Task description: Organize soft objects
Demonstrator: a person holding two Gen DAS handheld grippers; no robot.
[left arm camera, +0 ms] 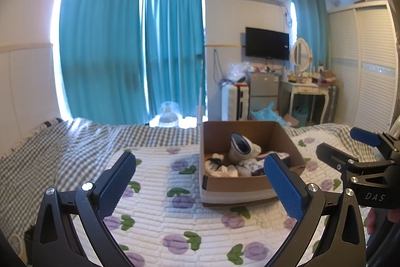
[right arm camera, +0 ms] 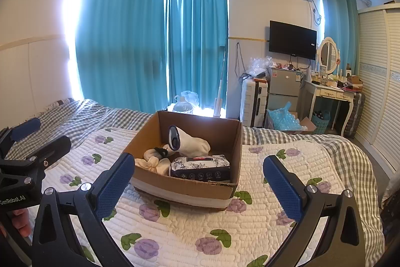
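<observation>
Cardboard box (right arm camera: 185, 182) on bed quilt (right arm camera: 175, 237), 12 o'clock of both tongs. Inside: rolled white socks (right arm camera: 192, 142), sock bundle (right arm camera: 155, 159), wipes pack (right arm camera: 200, 167).

Left tongs (left arm camera: 200, 187) and right tongs (right arm camera: 198, 185): apart, empty.

No loose soft items visible on quilt; task judged near complete.

Upper sock: long axis 10-to-4 o'clock, cuff toward 10. Pack: long axis 9-to-3.

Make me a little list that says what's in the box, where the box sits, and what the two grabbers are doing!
box: open cardboard box on the flowered quilt
inside: white sock, knotted white socks, dark floral packet
left gripper: open, empty, near the box
right gripper: open, empty, near the box
</observation>
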